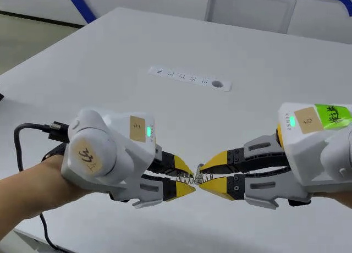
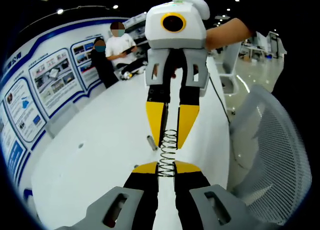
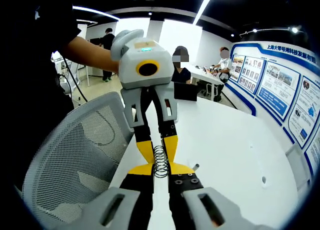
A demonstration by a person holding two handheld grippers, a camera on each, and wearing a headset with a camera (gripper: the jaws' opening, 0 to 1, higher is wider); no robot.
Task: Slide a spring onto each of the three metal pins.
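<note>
Item: spring [image 1: 198, 178] held above surface [image 1: 165, 38] | left gripper [image 2: 166, 168] and right gripper [image 3: 161, 170] jaws each clamped on one end | judged: regrip to align it for the metal pin [image 2: 151, 142]

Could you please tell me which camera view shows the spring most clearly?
The left gripper view: the spring is largest there, its coils distinct. The right gripper view shows it smaller and darker; the head view, tiny and faint.
</note>
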